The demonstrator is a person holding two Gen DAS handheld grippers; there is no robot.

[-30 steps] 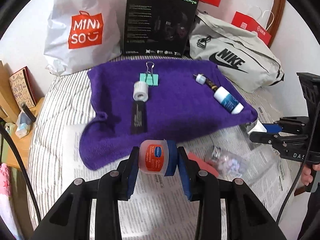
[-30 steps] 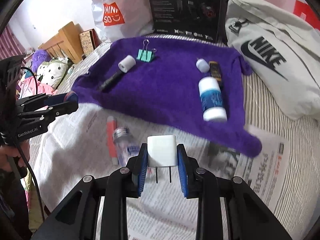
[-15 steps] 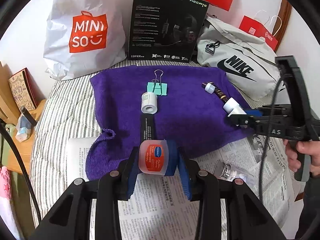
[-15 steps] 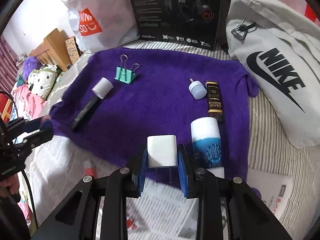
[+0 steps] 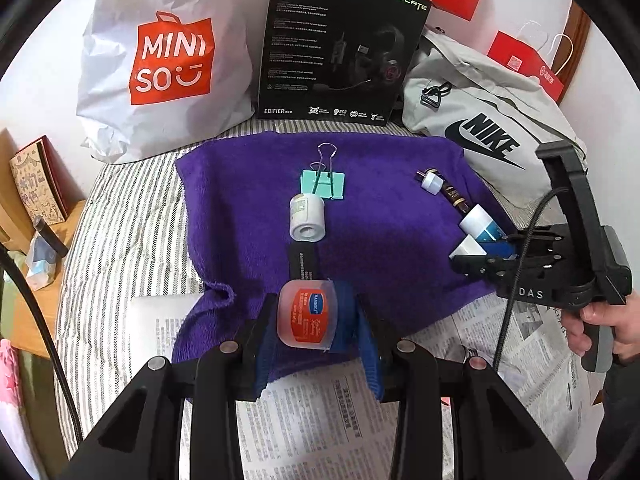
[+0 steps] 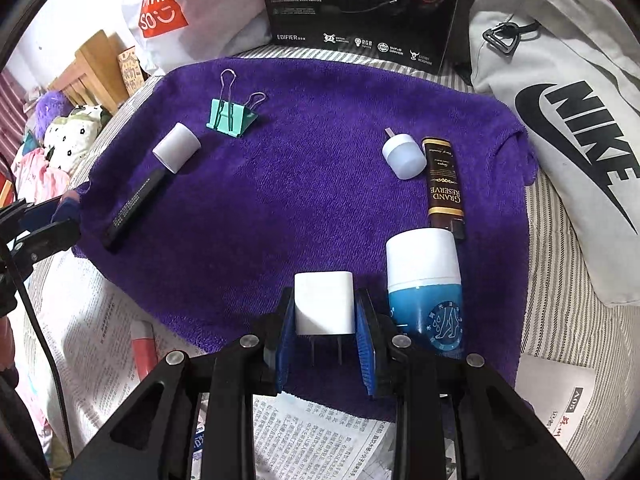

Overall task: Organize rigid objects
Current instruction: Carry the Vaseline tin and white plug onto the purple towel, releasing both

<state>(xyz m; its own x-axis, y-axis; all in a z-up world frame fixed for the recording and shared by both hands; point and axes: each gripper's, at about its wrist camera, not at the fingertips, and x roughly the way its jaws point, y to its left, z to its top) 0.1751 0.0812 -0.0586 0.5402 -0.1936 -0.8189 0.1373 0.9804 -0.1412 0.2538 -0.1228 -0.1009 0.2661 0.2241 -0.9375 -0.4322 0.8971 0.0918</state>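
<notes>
Two handheld grippers work over a bed covered with a purple towel (image 5: 392,208) and newspaper (image 5: 320,420).

The left gripper (image 5: 318,322) has its jaws closed on a small petroleum jelly jar (image 5: 306,314) with an orange label. The jar sits squarely between the blue pads, lying on its side, over the near edge of the towel at 6 o'clock in the left wrist view.

The right gripper (image 6: 325,316) has its jaws closed on a white plug adapter (image 6: 324,304). The adapter's body is pinched between the pads and its two metal prongs point back toward the camera. It hangs over the towel's near edge, just beside a white and blue bottle (image 6: 424,292) at 3 o'clock from it.

On the towel lie a mint green binder clip (image 6: 231,114), a white roll (image 6: 176,153) touching a black stick (image 6: 134,206), a small white cap (image 6: 403,156) and a brown sachet (image 6: 445,184).

Only the left wrist view shows the whole right gripper from outside, at 3 o'clock, with a hand (image 5: 608,324) on its handle. Only the right wrist view shows the prongs, the sachet's lettering, and a red tube (image 6: 144,350) on the newspaper at 8 o'clock.

Behind the towel stand a white Miniso bag (image 5: 160,60), a black headset box (image 5: 340,48) and a grey Nike bag (image 5: 488,128).
</notes>
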